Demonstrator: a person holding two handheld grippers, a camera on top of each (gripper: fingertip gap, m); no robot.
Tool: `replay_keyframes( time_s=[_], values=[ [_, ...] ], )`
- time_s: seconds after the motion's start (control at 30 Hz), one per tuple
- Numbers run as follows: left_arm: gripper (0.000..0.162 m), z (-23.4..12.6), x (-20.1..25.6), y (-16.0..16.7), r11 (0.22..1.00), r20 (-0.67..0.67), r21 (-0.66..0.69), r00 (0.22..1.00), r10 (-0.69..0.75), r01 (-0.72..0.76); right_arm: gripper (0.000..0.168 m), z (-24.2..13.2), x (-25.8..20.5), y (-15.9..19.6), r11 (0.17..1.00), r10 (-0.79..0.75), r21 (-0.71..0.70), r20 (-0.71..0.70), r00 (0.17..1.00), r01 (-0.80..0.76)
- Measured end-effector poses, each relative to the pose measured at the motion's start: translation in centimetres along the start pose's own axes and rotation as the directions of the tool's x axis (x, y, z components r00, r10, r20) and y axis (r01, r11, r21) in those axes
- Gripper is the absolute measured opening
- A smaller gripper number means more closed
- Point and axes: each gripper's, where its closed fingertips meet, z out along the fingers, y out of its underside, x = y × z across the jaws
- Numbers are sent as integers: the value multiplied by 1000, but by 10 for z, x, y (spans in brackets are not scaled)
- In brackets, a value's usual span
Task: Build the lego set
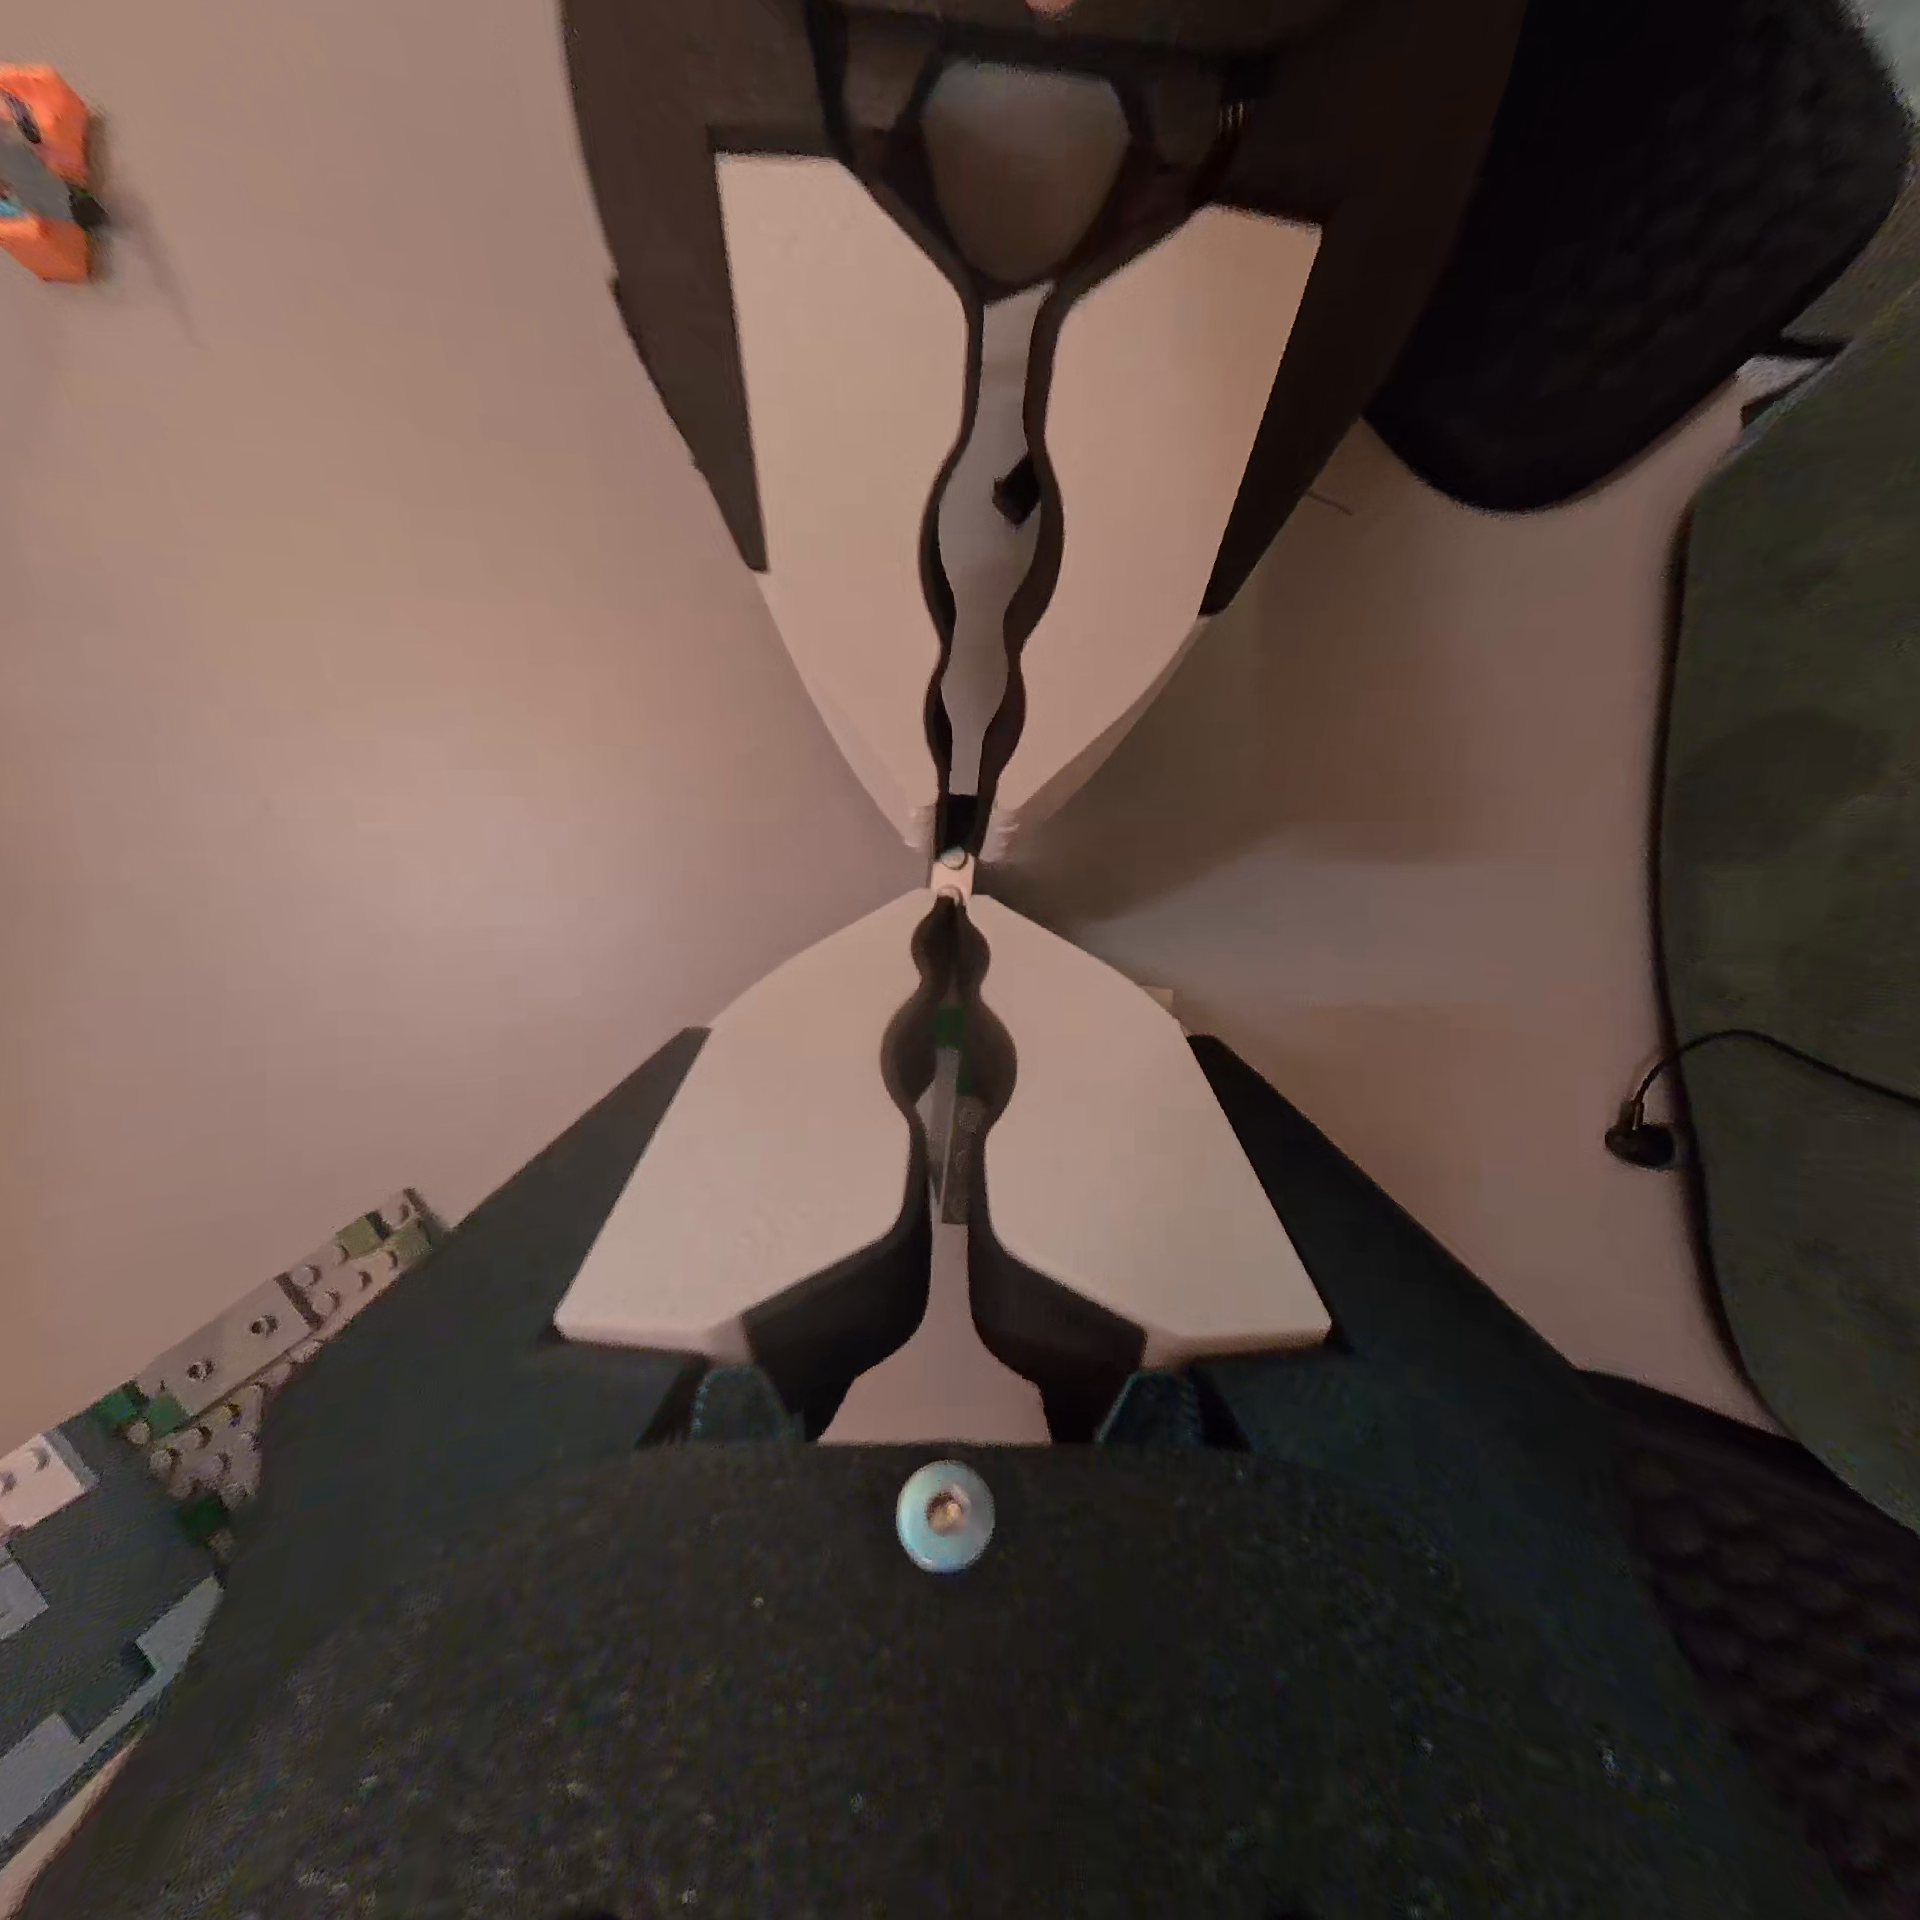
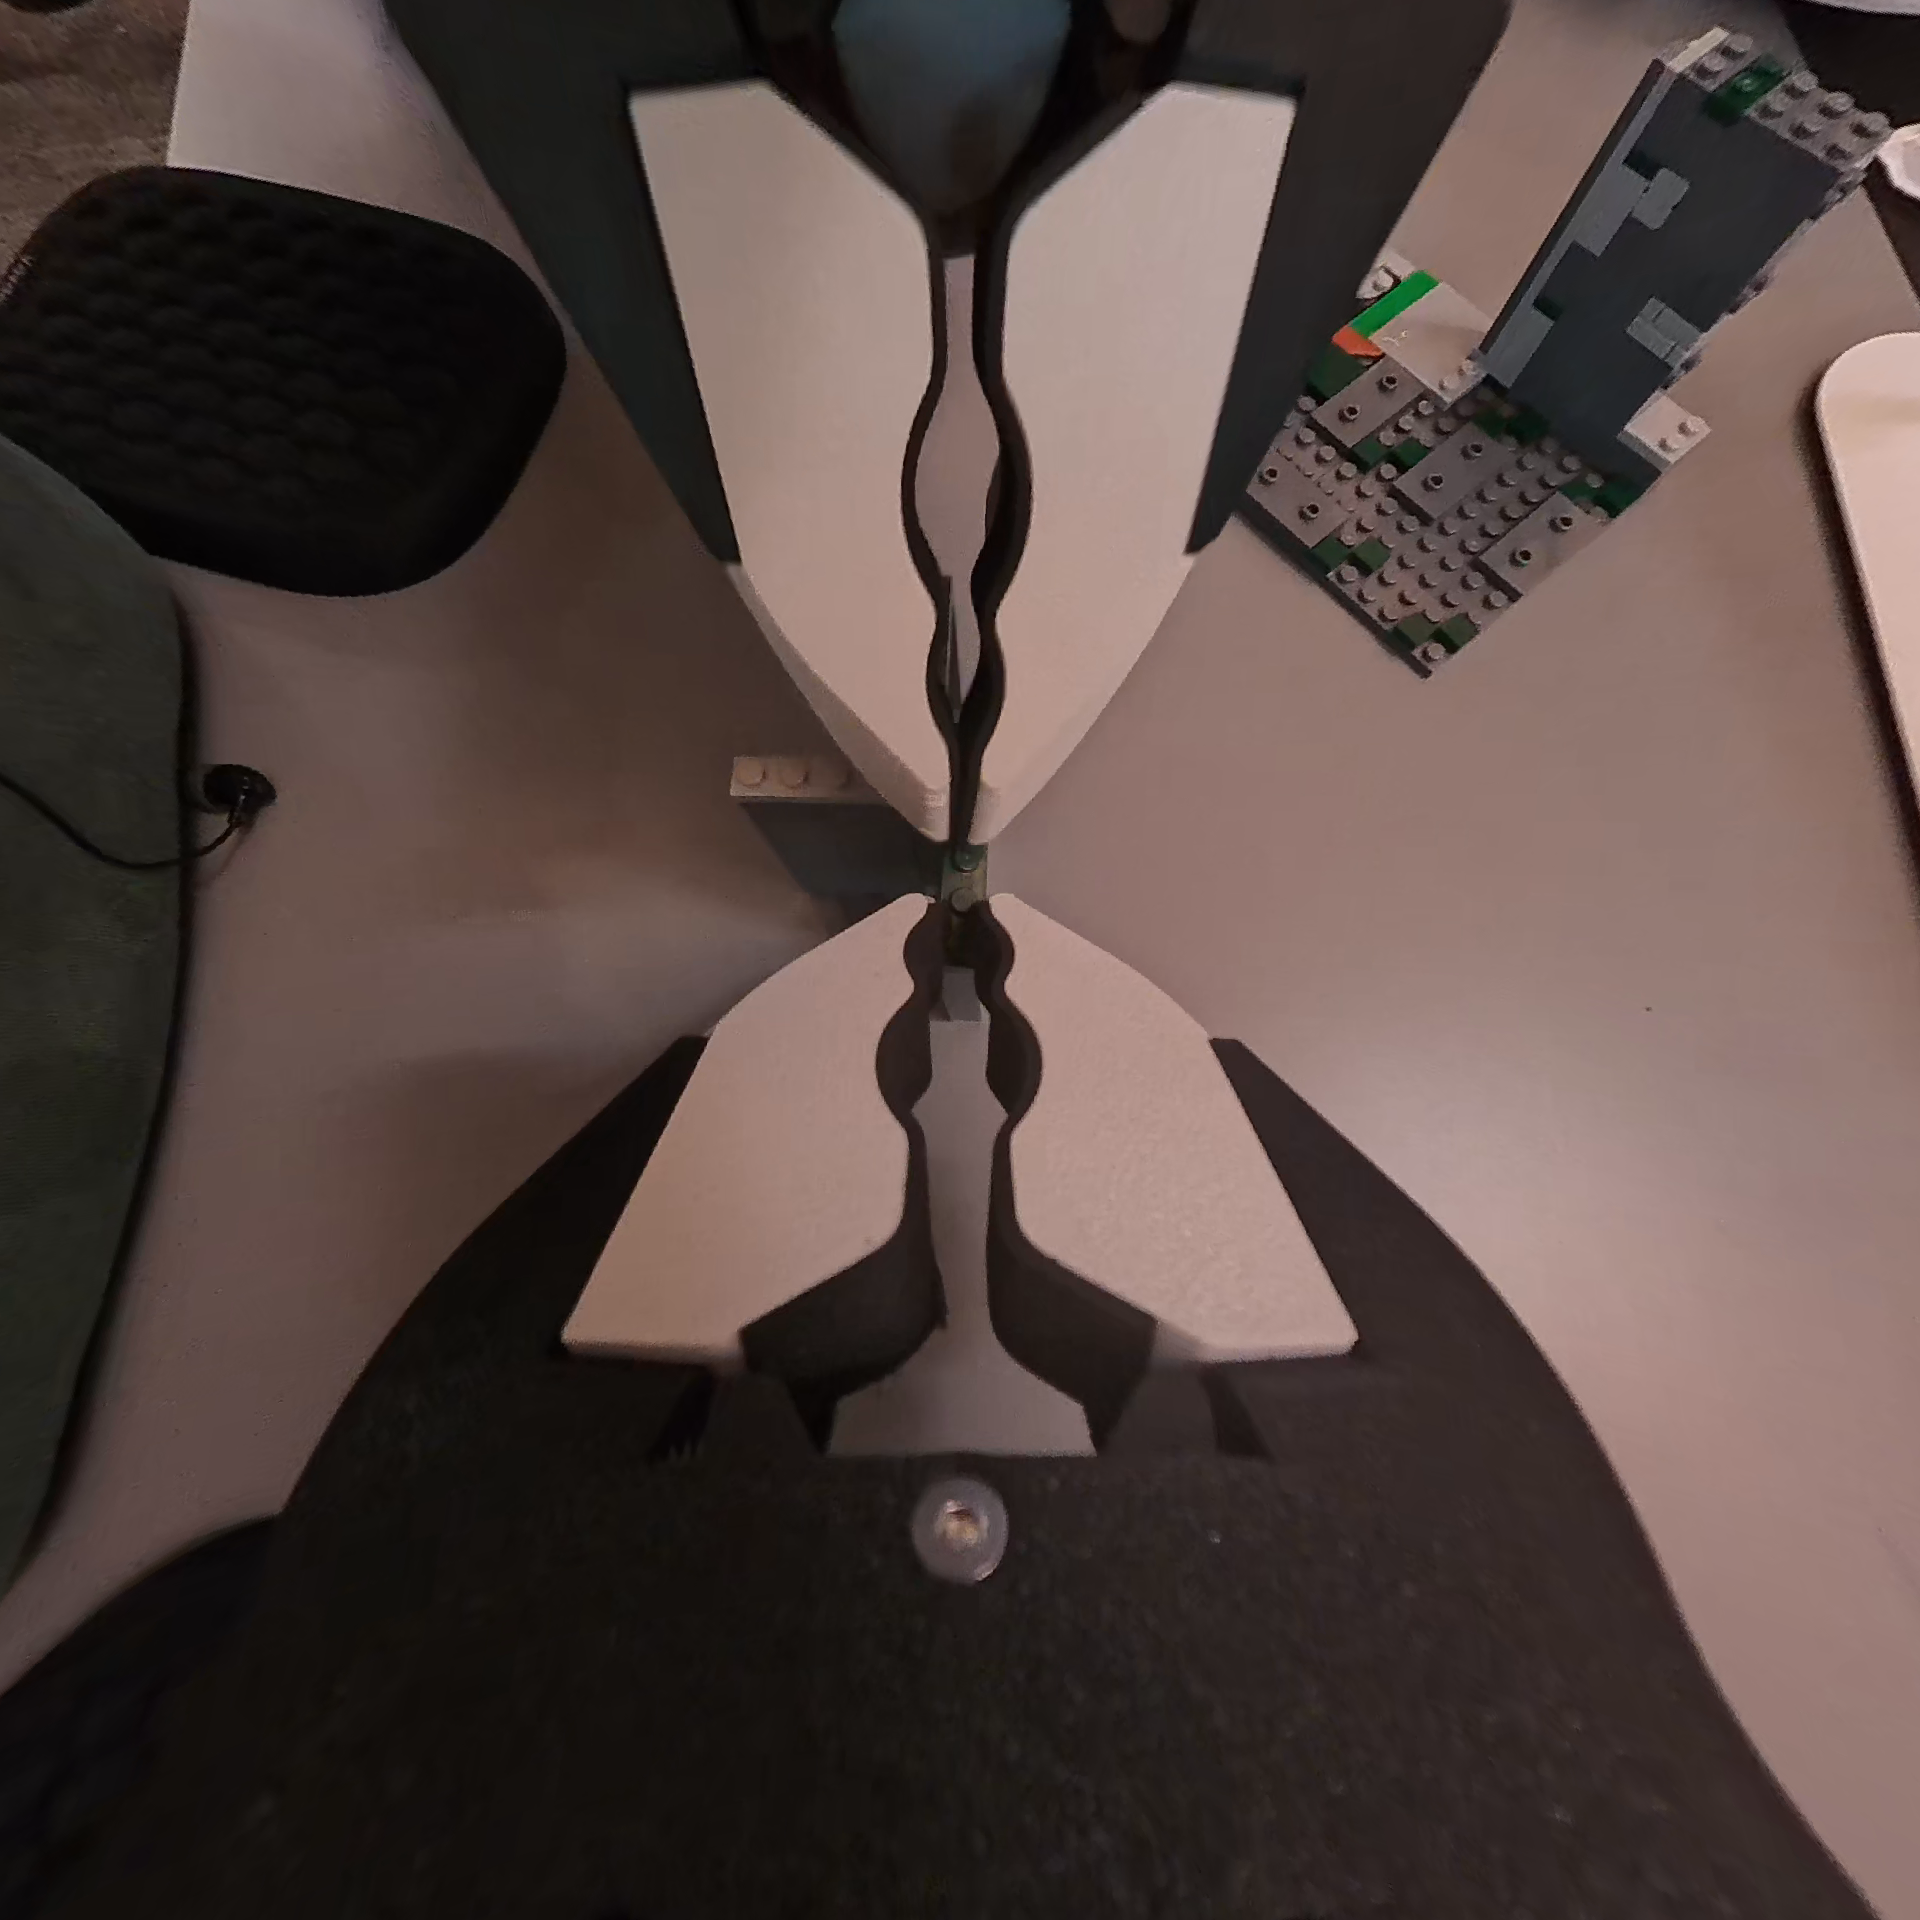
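My two grippers meet tip to tip above the white table (image 2: 1403, 935). In the left wrist view my left gripper (image 1: 951, 906) is shut on a small lego sub-assembly (image 1: 952, 1132) of grey and green pieces, seen edge on, with a pale studded plate (image 1: 953, 871) at its tip. My right gripper (image 1: 961, 831) faces it from above, shut at that plate. In the right wrist view my right gripper (image 2: 961, 916) is shut on a small dark green piece (image 2: 961, 878). The left gripper (image 2: 961, 821) holds a dark grey block topped by a pale studded plate (image 2: 795, 774).
A larger lego build, a grey studded base with a dark blue-grey wall (image 2: 1455, 488), stands at the back right and shows low left in the left wrist view (image 1: 208, 1382). Also here are an orange lego model (image 1: 42, 171), a black mesh pad (image 2: 260, 384), green fabric (image 2: 73, 935), a black cable (image 2: 234, 795) and a white object (image 2: 1881, 540). My left and right fingertips are right by each other. The orange lego model (image 1: 42, 171) is about 25 cm from both grippers' fingertips.
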Motion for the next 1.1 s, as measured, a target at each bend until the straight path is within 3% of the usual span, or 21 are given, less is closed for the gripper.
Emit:
replay_keyframes(
  time_s=[0.2, 1.1],
  values=[
    [5, -2, -4, 1, 1000, 7, -21, 1000, 16, -15, 5, 0, 0, 0, 1000, -10, 2, -4, 1000, 10],
    [2, 5, 0, 5, 996, 8, -88, 1000, 20, -19, 5, 1, 0, 0, 998, -69, -10, -23, 997, 69]
  ],
)
